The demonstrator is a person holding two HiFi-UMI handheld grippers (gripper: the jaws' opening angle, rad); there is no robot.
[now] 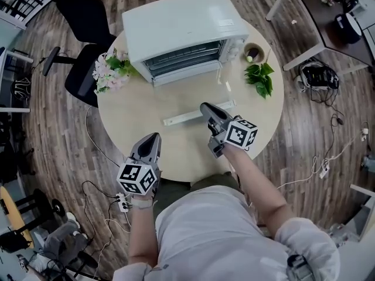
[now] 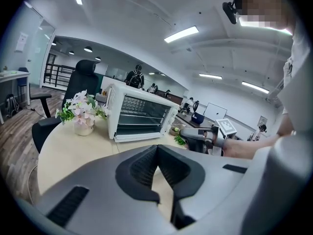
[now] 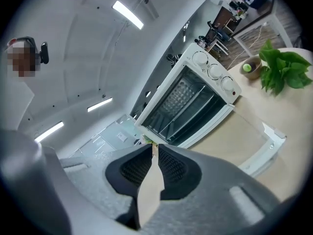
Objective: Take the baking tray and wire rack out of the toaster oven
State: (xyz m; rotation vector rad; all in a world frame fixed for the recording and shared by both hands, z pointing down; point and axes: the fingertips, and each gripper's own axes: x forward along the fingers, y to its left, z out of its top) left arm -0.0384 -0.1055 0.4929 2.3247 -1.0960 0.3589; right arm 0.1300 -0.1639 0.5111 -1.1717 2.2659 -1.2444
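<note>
The white toaster oven (image 1: 181,22) stands at the far side of the round table (image 1: 129,116) with its glass door folded down flat, the white door handle (image 1: 196,116) nearest me. Metal shelves show inside the oven's cavity (image 1: 183,60); I cannot tell the tray from the wire rack (image 3: 183,106). My right gripper (image 1: 205,107) hovers by the handle's right end, shut and holding nothing. My left gripper (image 1: 153,138) sits nearer the table's front edge, also shut and holding nothing. Seen along its own jaws, the left gripper (image 2: 157,148) faces the oven (image 2: 142,114), and the right gripper (image 3: 152,148) points at the oven's open mouth.
A vase of pink flowers (image 1: 110,72) stands left of the oven. A leafy green plant (image 1: 259,78) and a small bowl (image 1: 253,52) stand to its right. Black office chairs (image 1: 82,40) are behind the table on the left, and cables lie on the wooden floor.
</note>
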